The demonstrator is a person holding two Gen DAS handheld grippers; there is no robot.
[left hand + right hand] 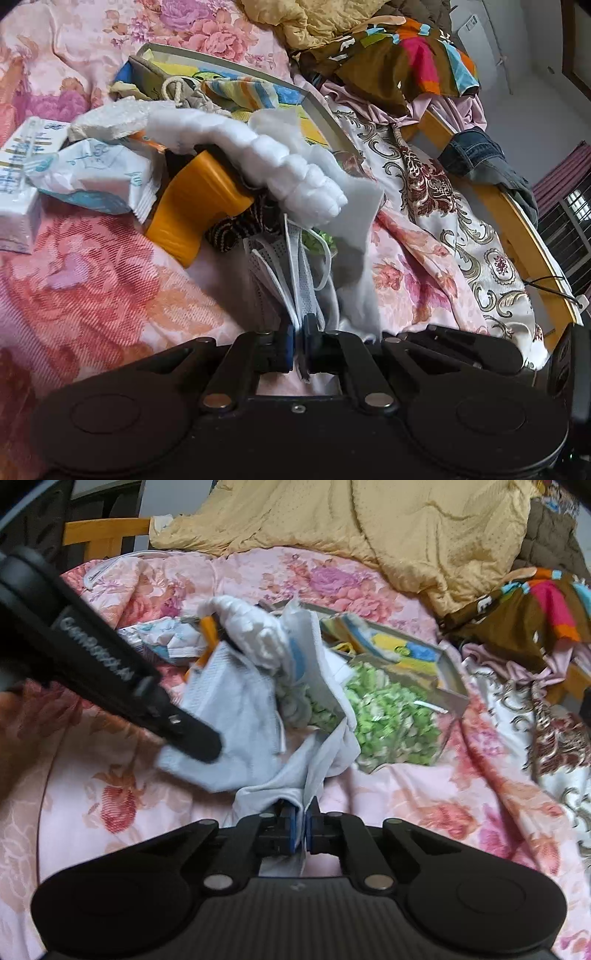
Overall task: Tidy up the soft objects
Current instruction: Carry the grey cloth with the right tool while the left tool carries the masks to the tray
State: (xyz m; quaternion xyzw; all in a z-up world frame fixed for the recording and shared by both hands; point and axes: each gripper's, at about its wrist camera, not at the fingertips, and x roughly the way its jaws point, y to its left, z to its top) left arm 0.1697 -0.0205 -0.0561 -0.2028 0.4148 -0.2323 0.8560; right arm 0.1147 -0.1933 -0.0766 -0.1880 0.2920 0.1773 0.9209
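left tongs: clamped on face masks | right tongs: pinching white cloth | nearby: foam, orange roll, bed

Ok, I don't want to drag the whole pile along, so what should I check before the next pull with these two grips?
1. Left hand-held gripper shut on the face mask: ok.
2. Right hand-held gripper shut on the white cloth: ok.
3. Mask and cloth separate: cannot tell, they overlap.
4. Foam strip off the pile: not ok, it lies across it.
5. Space in the tray: cannot tell.
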